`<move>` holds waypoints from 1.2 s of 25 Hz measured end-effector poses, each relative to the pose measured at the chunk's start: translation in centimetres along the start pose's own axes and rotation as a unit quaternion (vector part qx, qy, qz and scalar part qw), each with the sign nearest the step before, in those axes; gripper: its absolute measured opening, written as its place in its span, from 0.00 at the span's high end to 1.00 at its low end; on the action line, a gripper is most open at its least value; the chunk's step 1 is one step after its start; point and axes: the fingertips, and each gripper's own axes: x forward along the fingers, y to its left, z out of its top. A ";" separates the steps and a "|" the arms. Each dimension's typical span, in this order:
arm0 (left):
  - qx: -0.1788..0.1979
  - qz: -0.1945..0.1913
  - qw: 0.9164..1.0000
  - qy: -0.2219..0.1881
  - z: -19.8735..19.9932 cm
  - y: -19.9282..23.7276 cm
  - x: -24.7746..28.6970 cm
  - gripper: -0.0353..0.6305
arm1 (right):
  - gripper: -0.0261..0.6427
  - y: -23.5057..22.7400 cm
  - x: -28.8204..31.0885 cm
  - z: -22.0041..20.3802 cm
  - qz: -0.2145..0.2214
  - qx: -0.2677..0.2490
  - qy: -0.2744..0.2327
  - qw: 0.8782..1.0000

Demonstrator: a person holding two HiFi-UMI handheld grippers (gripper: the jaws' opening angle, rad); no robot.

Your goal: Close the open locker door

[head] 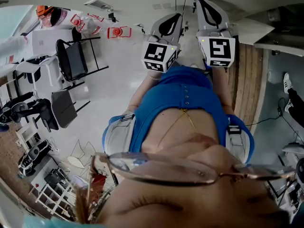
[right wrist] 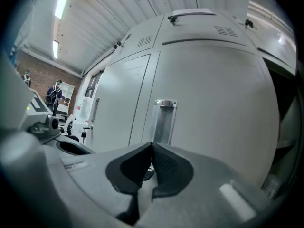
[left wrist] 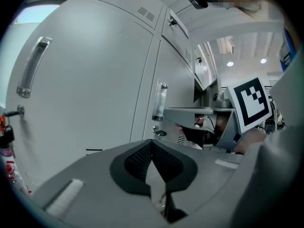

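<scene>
A row of tall grey lockers fills both gripper views. The locker door (right wrist: 209, 113) with a steel handle (right wrist: 164, 120) stands just ahead of my right gripper (right wrist: 152, 146), and a dark gap (right wrist: 284, 103) runs along the door's right edge. The right gripper's jaws are shut with nothing between them. My left gripper (left wrist: 152, 144) is also shut and empty, facing a closed door (left wrist: 90, 80) with its handle (left wrist: 32, 68). The right gripper's marker cube (left wrist: 251, 103) shows at the right in the left gripper view. In the head view both grippers, left (head: 168, 25) and right (head: 211, 13), point away from my body.
Keys (left wrist: 5, 129) hang from a lock at the far left. Black folding chairs (head: 71, 58), a white desk (head: 45, 42) and a seated person (head: 47, 15) are to my left. A distant person (right wrist: 57, 95) stands down the aisle. Wire racks (head: 47, 184) are behind me.
</scene>
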 end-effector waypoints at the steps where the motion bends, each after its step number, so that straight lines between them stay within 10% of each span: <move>1: 0.000 0.000 1.000 -0.002 0.1 -0.2 0.1 0.95 | 0.96 0.1 -0.2 -0.2 0.002 -0.001 0.003 1.000; 30: 0.027 0.015 0.999 -0.010 0.0 -8.2 -1.6 0.95 | 0.96 1.7 -9.1 -4.5 0.058 0.057 0.025 0.996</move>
